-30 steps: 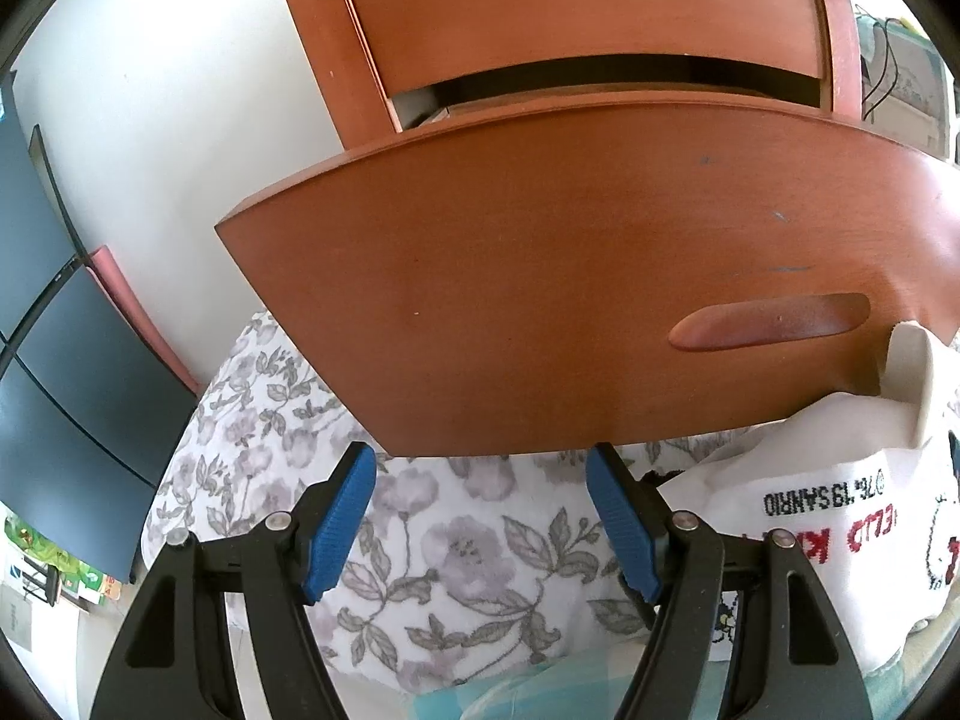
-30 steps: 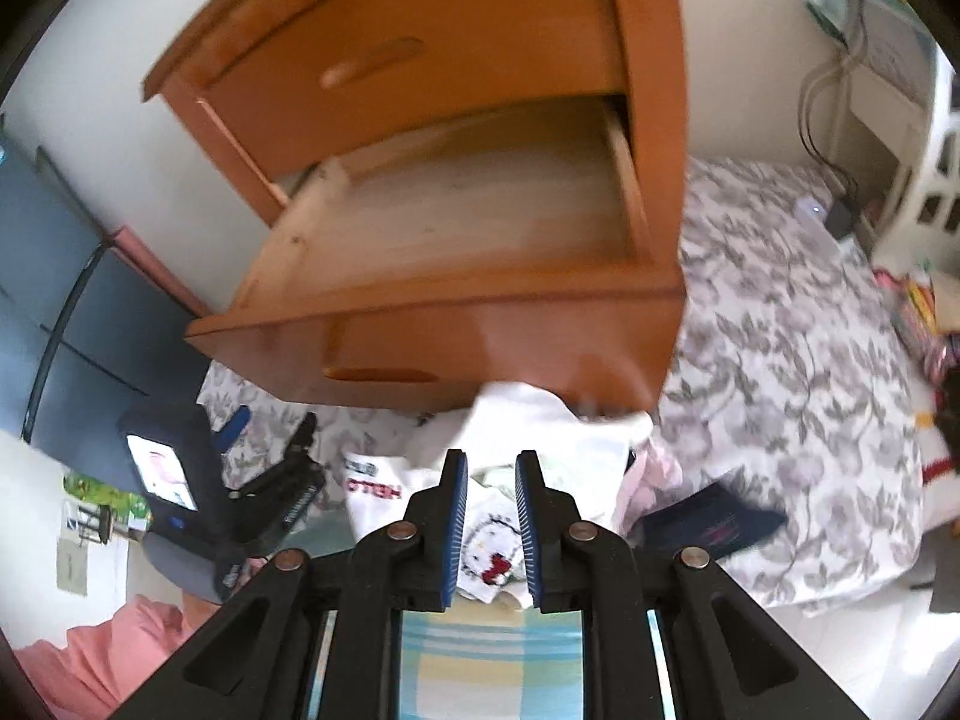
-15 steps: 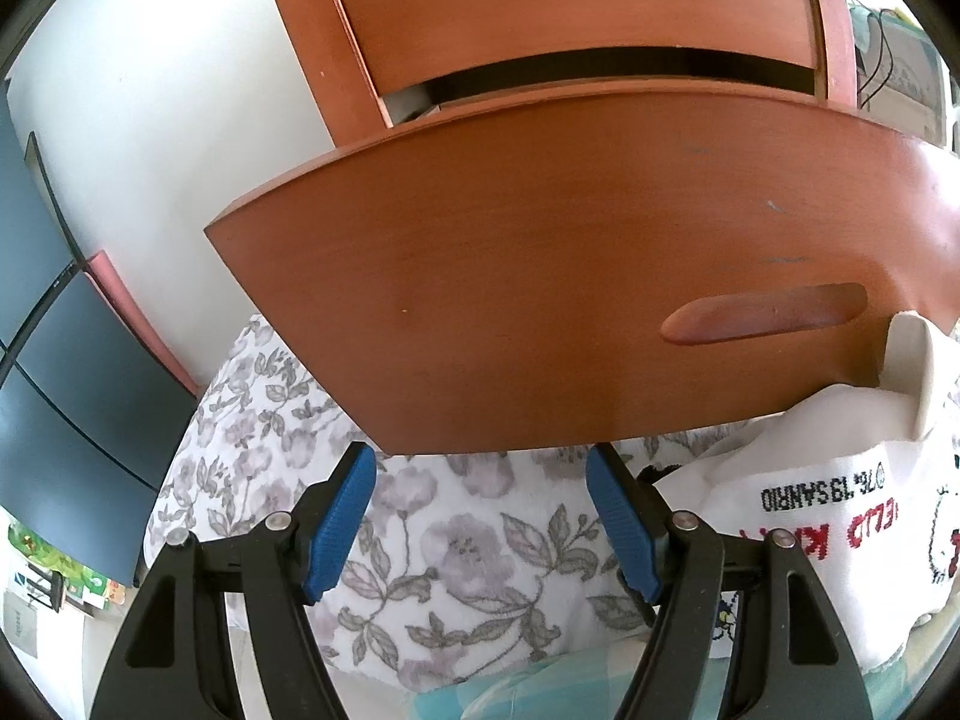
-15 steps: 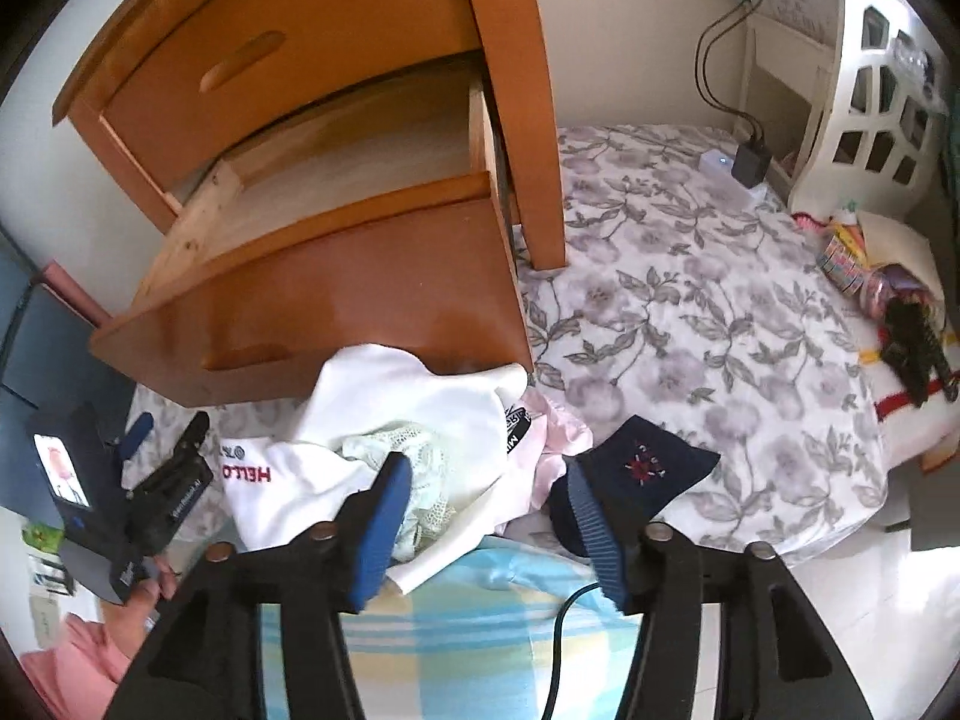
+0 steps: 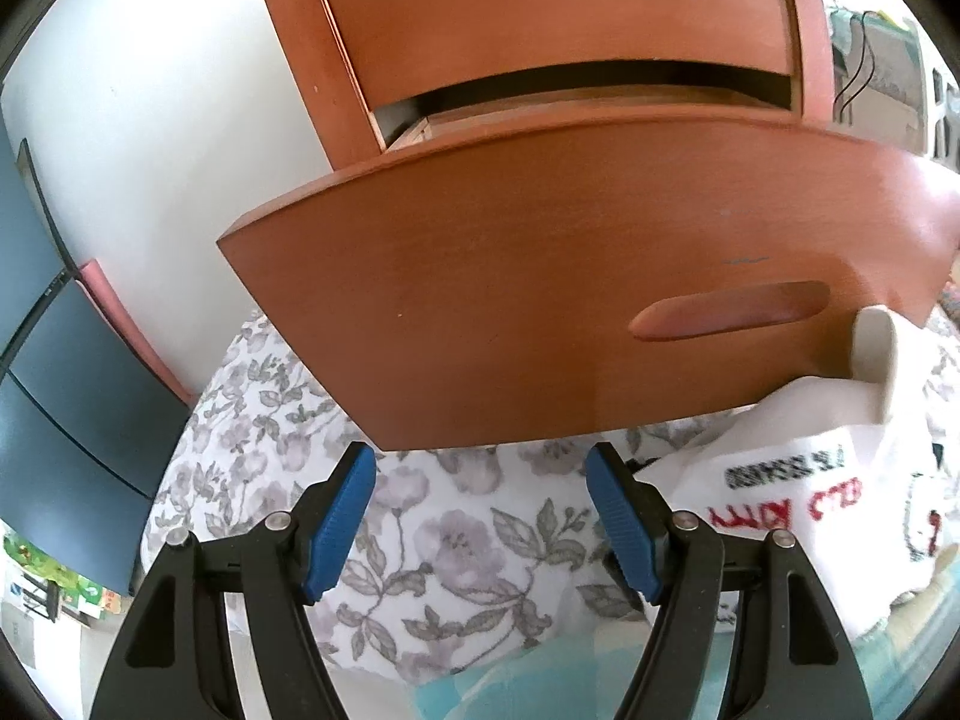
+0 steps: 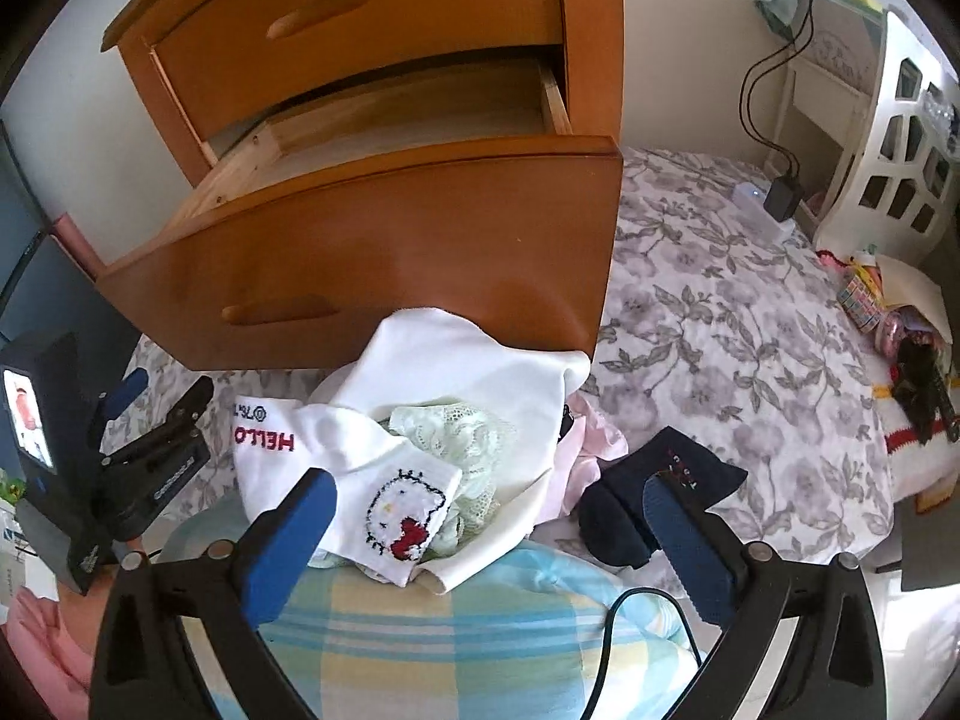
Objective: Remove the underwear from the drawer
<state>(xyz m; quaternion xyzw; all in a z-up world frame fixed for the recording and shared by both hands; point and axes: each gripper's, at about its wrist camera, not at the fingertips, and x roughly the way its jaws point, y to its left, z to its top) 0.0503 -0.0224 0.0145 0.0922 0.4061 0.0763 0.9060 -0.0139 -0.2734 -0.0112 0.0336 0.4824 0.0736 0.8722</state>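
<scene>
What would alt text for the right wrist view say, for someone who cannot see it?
A pile of clothes, white, pale green lace and pink, lies on a flowered bedspread below an open, empty-looking wooden drawer. The right gripper stands wide open over the pile, holding nothing; its jaws have just been opening. The left gripper shows at left.

right tongs (image 6: pixel 489 513) have just opened wide, leaving the white underwear (image 6: pixel 420 420) on the heap.

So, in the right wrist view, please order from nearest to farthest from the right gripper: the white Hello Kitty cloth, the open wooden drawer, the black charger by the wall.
1. White Hello Kitty cloth, between the right gripper's jaws.
2. Open wooden drawer, behind the clothes pile.
3. Black charger, far upper right.
</scene>
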